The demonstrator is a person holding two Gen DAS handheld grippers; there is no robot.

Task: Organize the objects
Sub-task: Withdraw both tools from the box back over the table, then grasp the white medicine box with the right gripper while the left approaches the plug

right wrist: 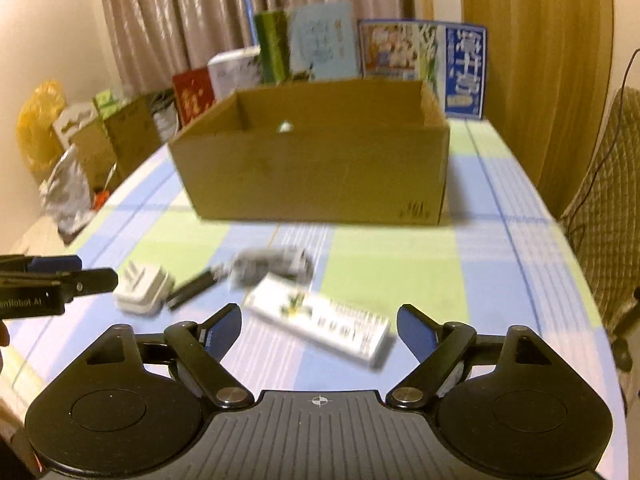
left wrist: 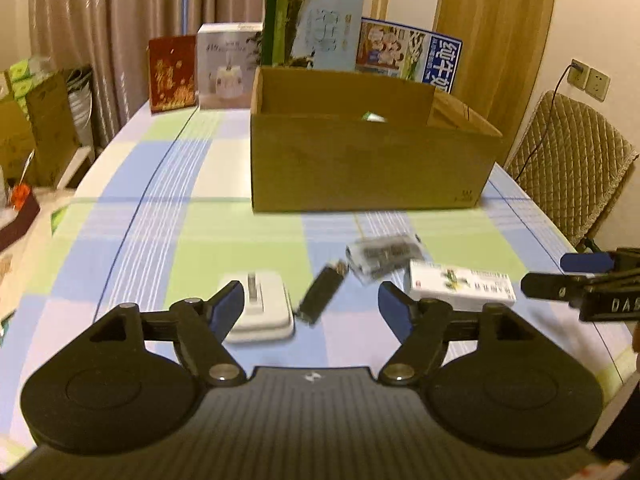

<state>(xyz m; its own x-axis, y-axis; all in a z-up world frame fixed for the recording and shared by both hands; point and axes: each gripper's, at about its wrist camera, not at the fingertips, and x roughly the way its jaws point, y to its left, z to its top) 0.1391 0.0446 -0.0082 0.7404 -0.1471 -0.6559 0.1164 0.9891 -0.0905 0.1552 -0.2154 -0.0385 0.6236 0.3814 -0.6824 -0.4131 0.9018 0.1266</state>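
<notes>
White carton [right wrist: 320, 322] lies between right claw [right wrist: 320, 326] fingers

A checked cloth [left wrist: 168, 216] of pale blue, green and white is covering the desk; a plain brown cardboard box [left wrist: 368, 160] is sitting mid-frame, with a white charger [left wrist: 264, 308] and black stick [left wrist: 320, 294] lower down.

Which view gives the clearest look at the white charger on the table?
The left wrist view: the white charger lies close, just ahead of the open left gripper, its prongs visible. The right wrist view shows the charger smaller, blurred, and off to the left.
</notes>
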